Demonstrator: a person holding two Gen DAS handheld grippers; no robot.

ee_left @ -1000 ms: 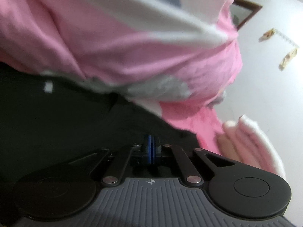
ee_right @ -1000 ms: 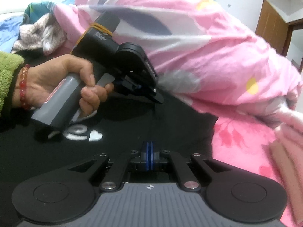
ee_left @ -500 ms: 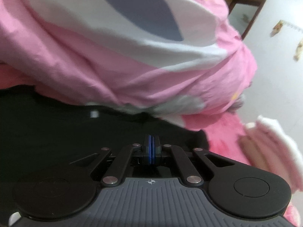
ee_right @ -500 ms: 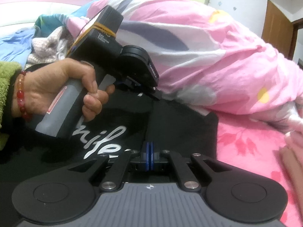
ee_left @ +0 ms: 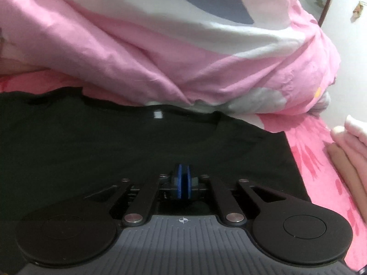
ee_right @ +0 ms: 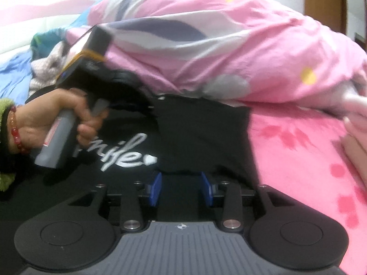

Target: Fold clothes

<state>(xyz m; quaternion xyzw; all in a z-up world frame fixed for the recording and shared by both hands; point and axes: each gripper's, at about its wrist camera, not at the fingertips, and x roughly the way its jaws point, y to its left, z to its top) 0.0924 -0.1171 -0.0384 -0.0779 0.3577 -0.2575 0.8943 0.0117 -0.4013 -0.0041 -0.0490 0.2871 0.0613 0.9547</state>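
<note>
Black t-shirt (ee_right: 195, 137) lies flat on the bed, folded edge right ahead of the right gripper (ee_right: 181, 189), jaws wide apart, holding nothing. Left gripper (ee_left: 182, 181) is pinched closed over the collar side, seemingly empty.

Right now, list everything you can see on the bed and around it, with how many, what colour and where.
black T-shirt: one, black with white lettering, spread on the bed in front of both grippers, right side folded over.
duvet: one, pink with white and grey-blue floral print, heaped behind the T-shirt.
bed sheet: one, pink with darker pink flowers, under the T-shirt.
folded clothes: one stack, pale pink, at right on the bed.
pile of clothes: one, blue, teal and grey-white, far left.
door: one, brown wood, far right.
left hand-held gripper: one, black with blue pads, shut, over the T-shirt.
right hand-held gripper: one, black with blue pads, open.
hand: one, green sleeve, red bead bracelet, holding the left hand-held gripper.
</note>
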